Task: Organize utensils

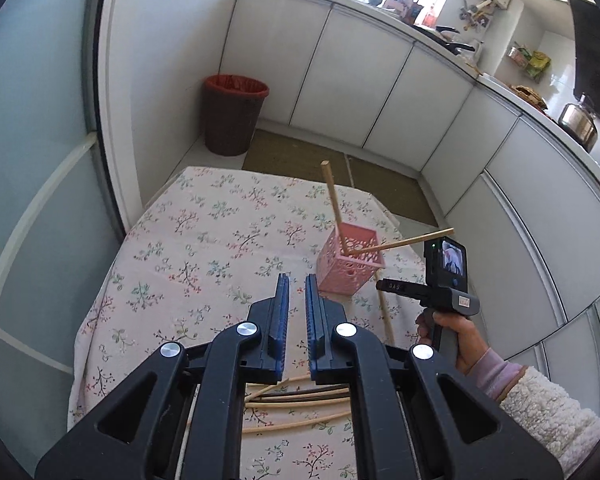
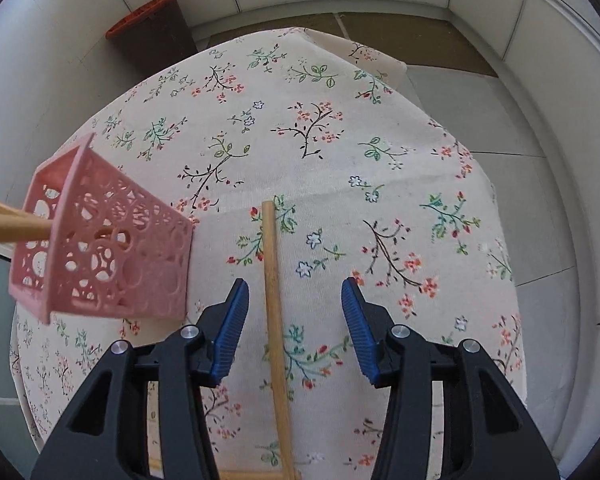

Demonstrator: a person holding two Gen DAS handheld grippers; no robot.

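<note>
Meanwhile, a pink openwork basket (image 1: pixel 350 262) stood on the floral tablecloth (image 1: pixel 204 240), near the cloth's right edge, with two pale wooden chopsticks (image 1: pixel 334 204) leaning out of it in different directions. A third wooden chopstick (image 2: pixel 275 312) lay flat on the cloth just right of the basket, running between the spread, empty jaws of the right gripper (image 2: pixel 294 300). The left gripper (image 1: pixel 297 284), well short of the basket, had its blue pads nearly together, a narrow gap between them and nothing held. Several more loose chopsticks (image 1: pixel 300 398) lay on the cloth beneath its frame, partly hidden by it, so their count was unclear. The basket chopsticks' upper ends were cut off in the right wrist view. Bare cloth stretched left and beyond the basket; a brown bin (image 1: pixel 234 114) stood on the floor past the cloth's far edge.
</note>
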